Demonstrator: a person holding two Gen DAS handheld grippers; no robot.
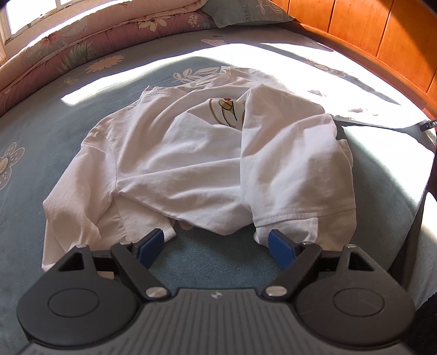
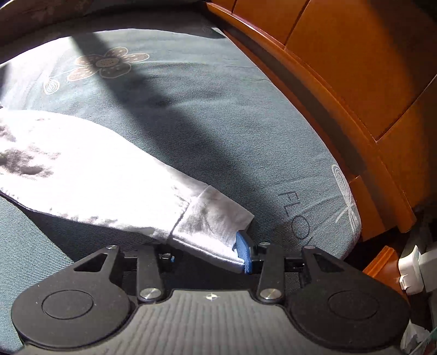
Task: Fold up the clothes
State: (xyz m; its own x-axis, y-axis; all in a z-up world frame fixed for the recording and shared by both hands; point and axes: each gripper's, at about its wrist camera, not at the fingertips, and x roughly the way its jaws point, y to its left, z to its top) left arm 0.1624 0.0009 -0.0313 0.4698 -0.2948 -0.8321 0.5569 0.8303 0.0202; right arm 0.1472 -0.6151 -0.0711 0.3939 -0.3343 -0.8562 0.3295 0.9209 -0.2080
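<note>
White cotton: I count one shirt [image 1: 202,161] mid-bed [image 1: 32,131], one pillow [image 1: 240,12] at the headboard edge. Left gripper [image 1: 215,245] jaws wide; right gripper [image 2: 207,254] seemingly pinching one sleeve cuff [image 2: 213,226].

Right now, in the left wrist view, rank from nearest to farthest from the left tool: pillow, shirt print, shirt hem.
1. Shirt hem, just ahead of the left tool.
2. Shirt print, mid-bed.
3. Pillow, far end by the headboard.

Left gripper [image 1: 215,247] and right gripper [image 2: 203,252], black linkage arms, blue pads [image 1: 281,248], silver screws, ribbed grey housing, round black discs
</note>
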